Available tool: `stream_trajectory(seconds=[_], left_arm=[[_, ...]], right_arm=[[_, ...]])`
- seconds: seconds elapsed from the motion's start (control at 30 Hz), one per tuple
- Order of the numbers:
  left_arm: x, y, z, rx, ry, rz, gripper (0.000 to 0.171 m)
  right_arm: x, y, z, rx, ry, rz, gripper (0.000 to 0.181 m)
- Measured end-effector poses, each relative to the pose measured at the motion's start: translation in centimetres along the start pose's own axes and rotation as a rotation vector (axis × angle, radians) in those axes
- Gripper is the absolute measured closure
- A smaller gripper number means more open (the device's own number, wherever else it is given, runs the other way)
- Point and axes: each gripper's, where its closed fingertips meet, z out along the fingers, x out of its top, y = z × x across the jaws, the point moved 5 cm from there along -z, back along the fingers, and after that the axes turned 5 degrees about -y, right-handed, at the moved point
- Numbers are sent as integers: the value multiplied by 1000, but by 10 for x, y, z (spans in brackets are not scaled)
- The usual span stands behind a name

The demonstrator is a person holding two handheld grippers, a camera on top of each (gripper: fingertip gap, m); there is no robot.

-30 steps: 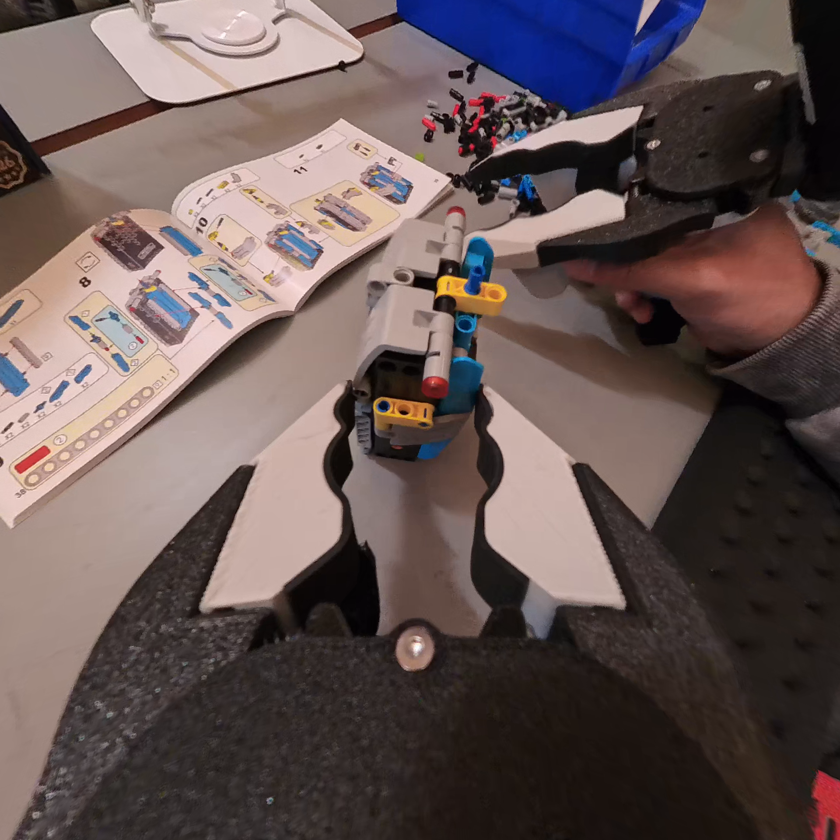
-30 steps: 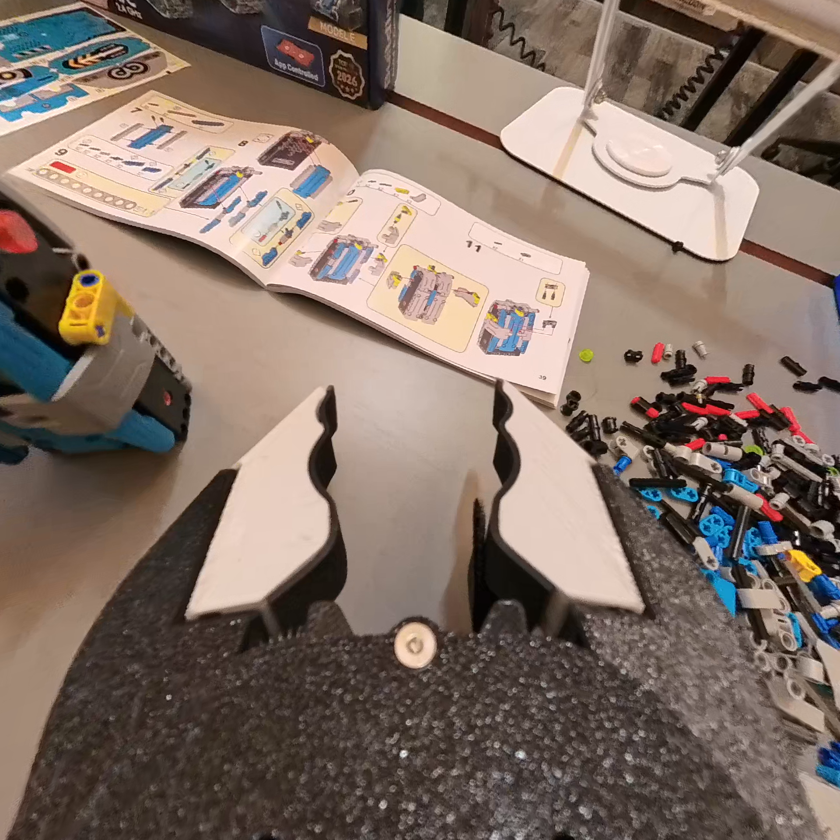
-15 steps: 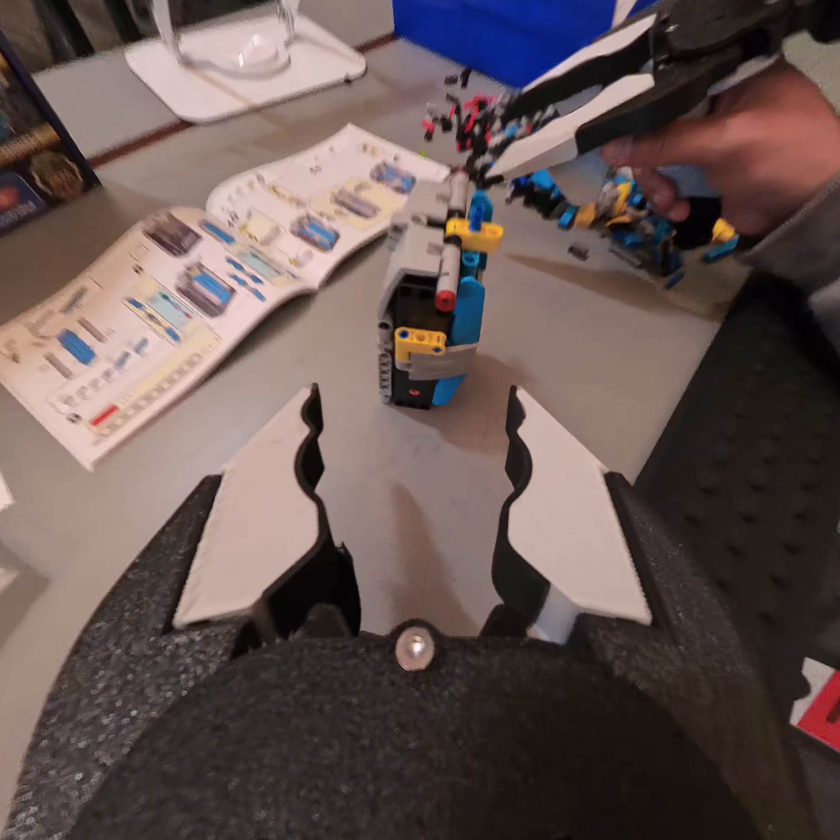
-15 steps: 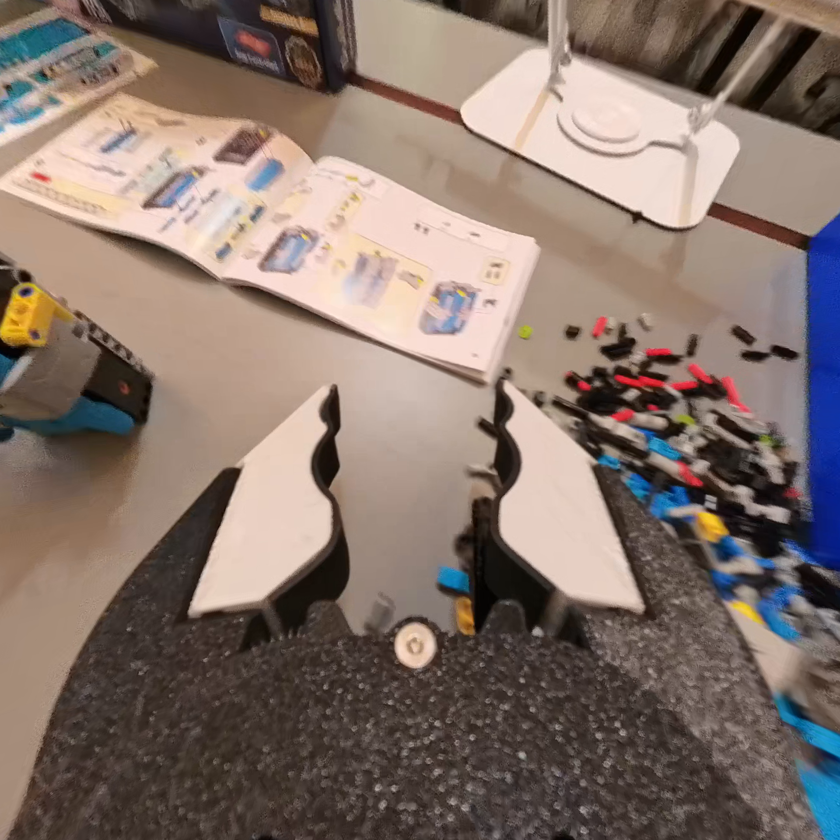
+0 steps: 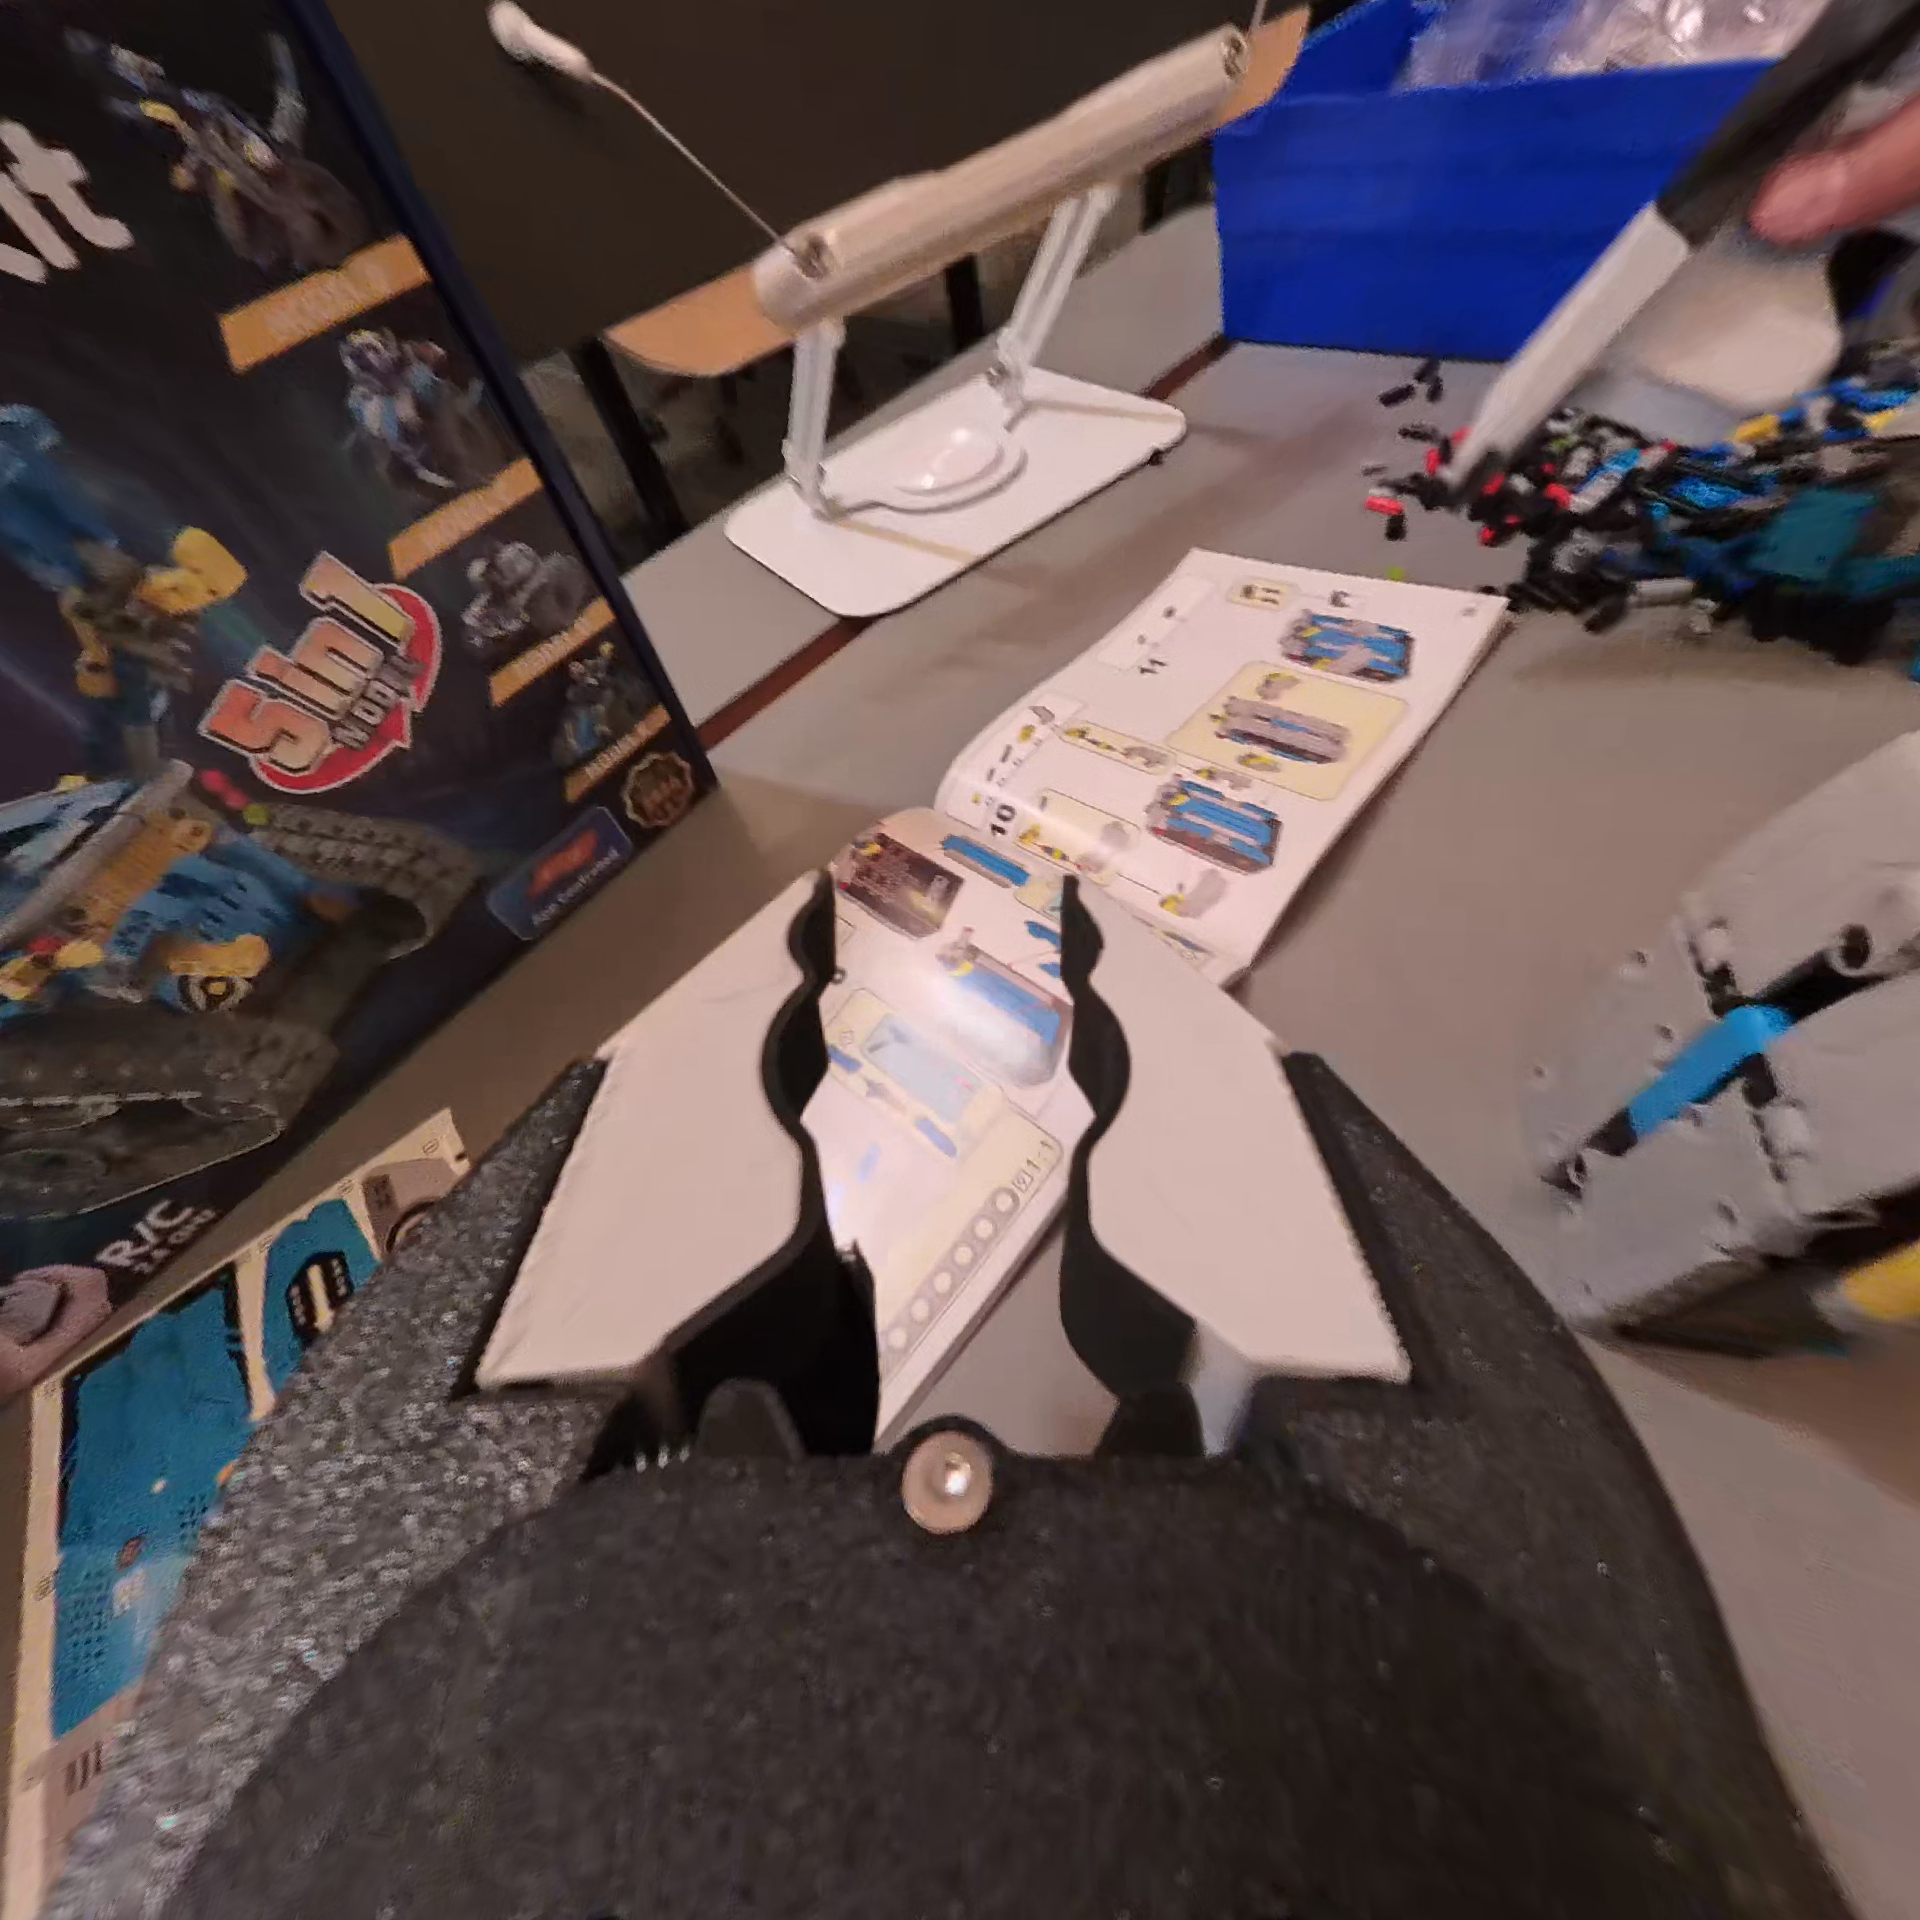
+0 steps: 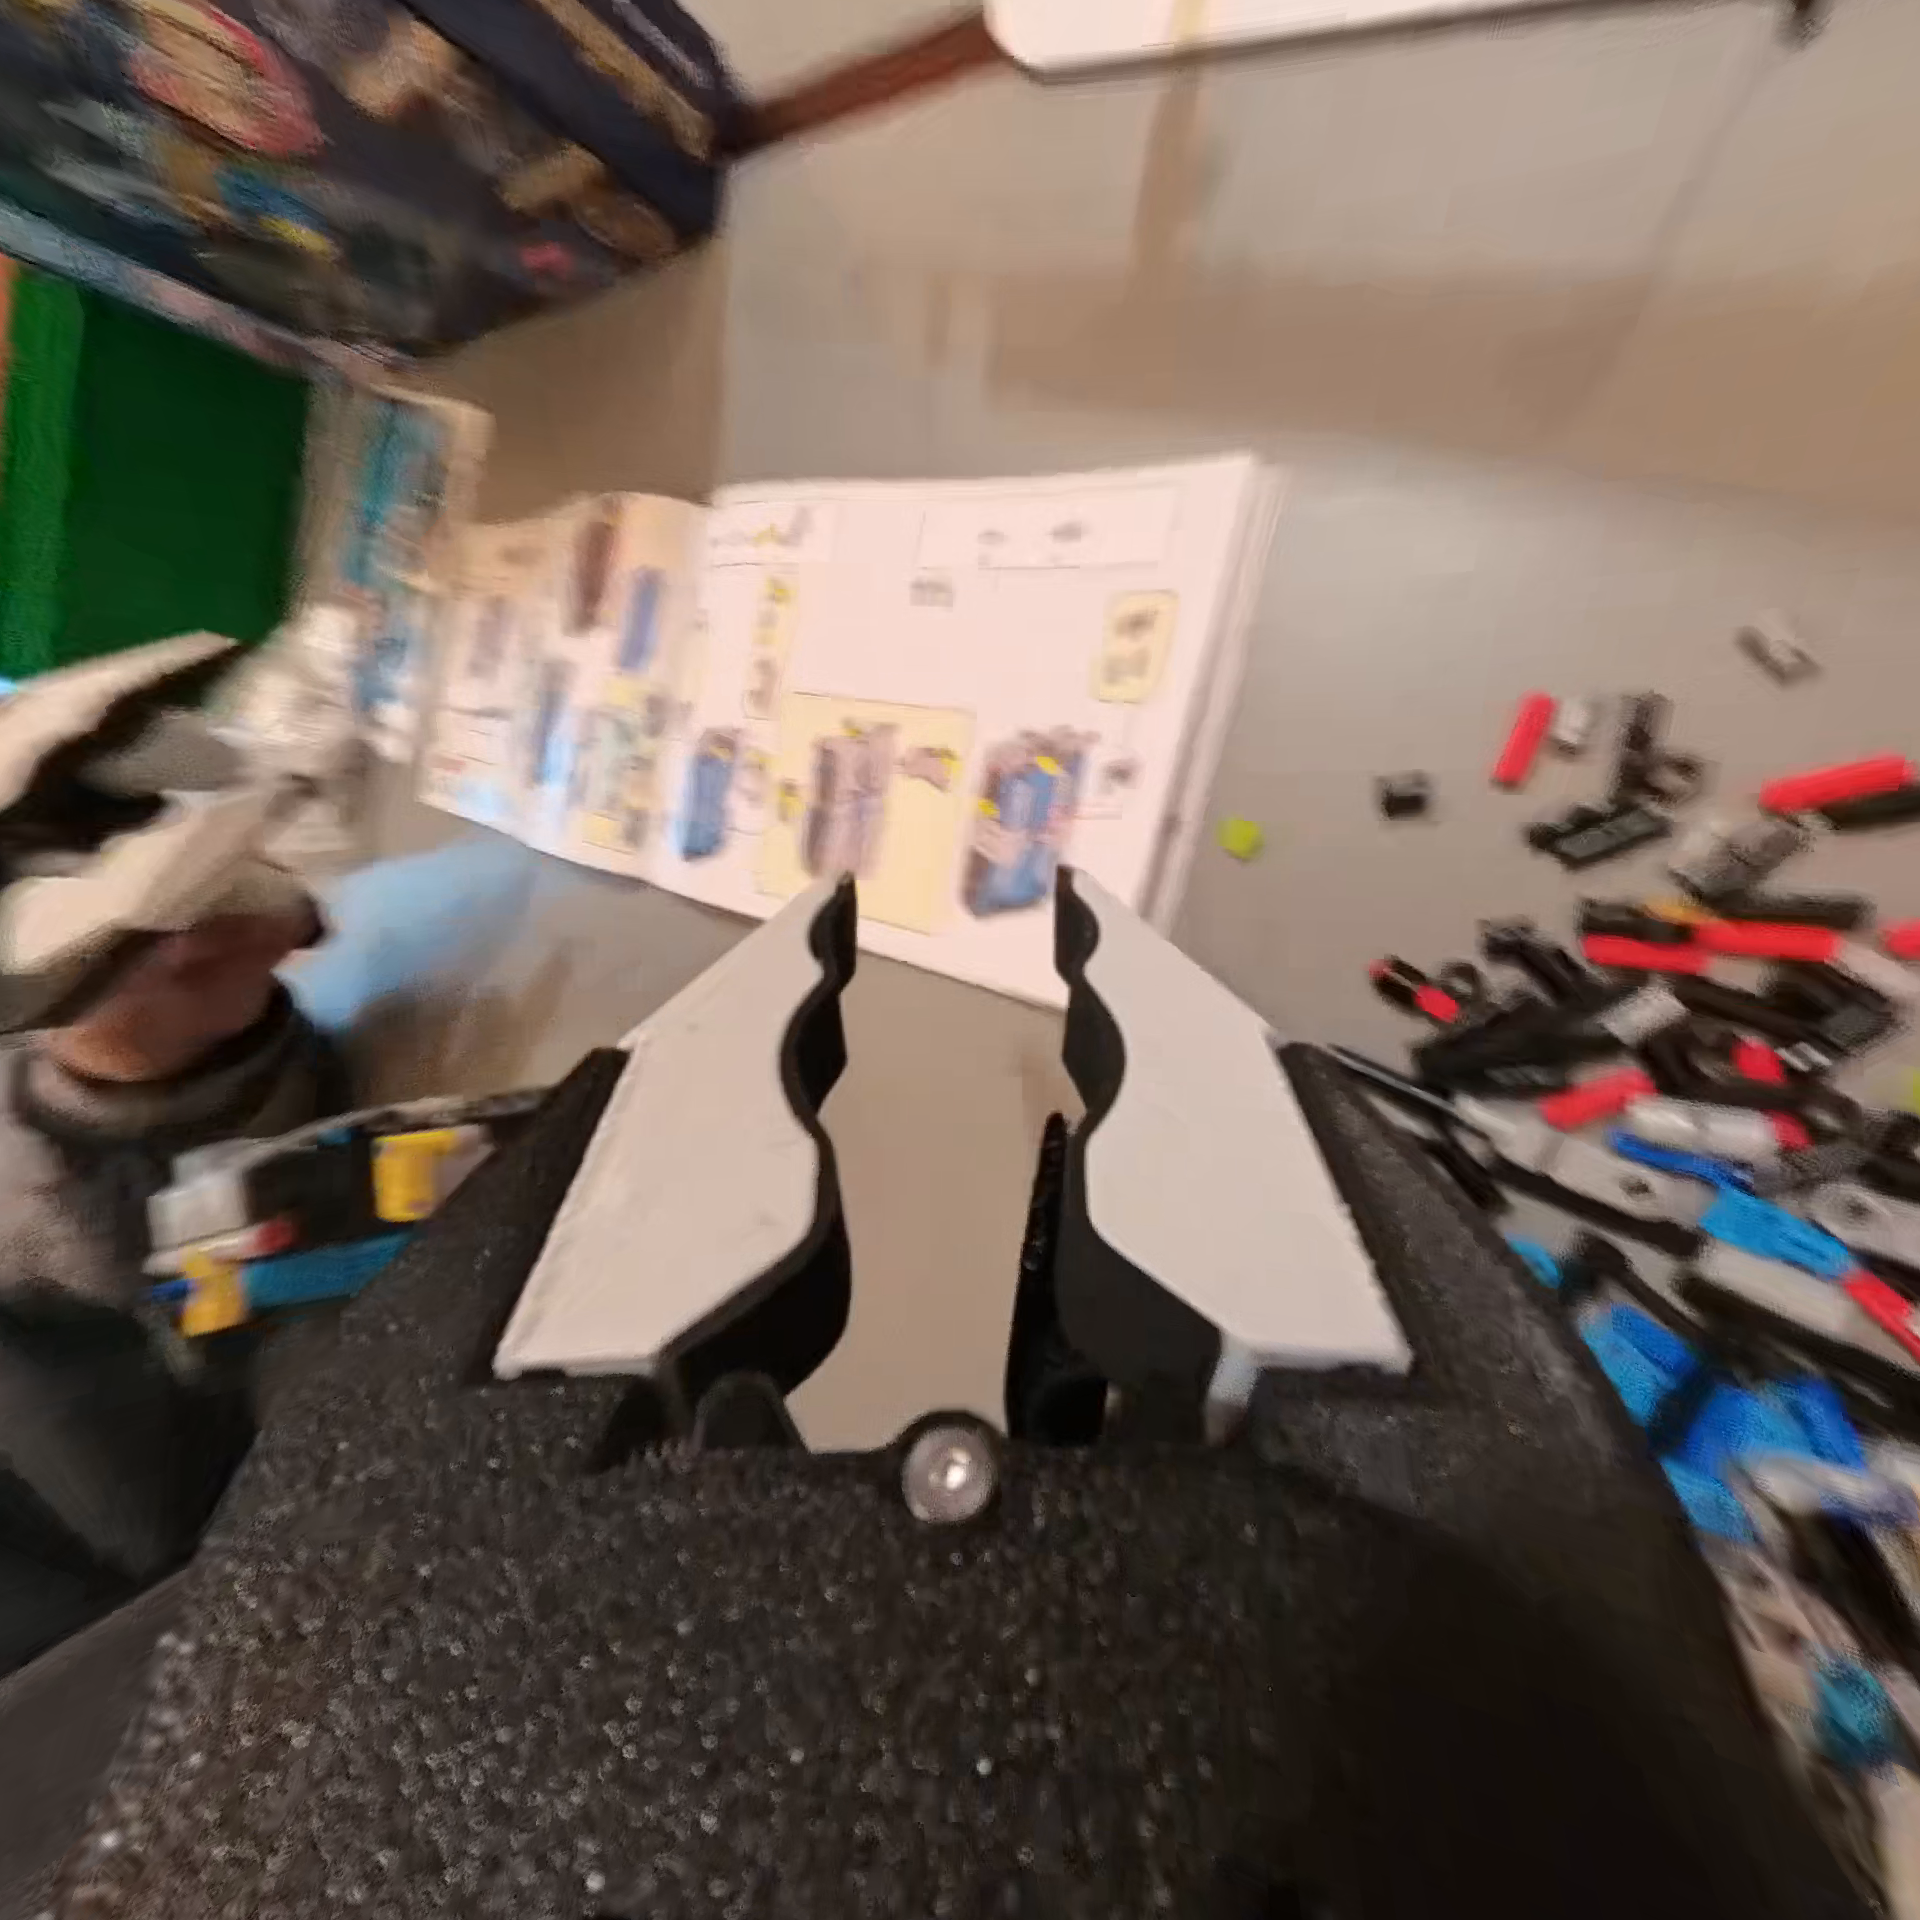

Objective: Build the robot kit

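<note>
Both grippers gape; model lies lengthwise (blurred)

We count two grippers: left, right. One booklet, one box, one white stand, one blue bin, one sticker sheet, one built model. One pile of loose parts, too many and too blurred to count.

Both wrist cameras look low along their tongs; each shows the open booklet, the right view seemingly closer.
</note>
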Motion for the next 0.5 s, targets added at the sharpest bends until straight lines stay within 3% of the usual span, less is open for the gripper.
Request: stream_trajectory(seconds=[0.1, 0.2, 0.33, 0.5], left_arm=[[-14, -9, -2, 180, 7, 10, 138], [-19, -5, -7, 181, 17, 19, 139], [-28, 1, -3, 174, 22, 13, 140], [-29, 8, 1, 192, 12, 96, 140]], right_arm=[[-19, 10, 3, -93, -123, -66, 149], [-31, 13, 11, 20, -180, -7, 145], [-27, 26, 4, -12, -135, 30, 144], [-28, 18, 3, 38, -125, 27, 143]])
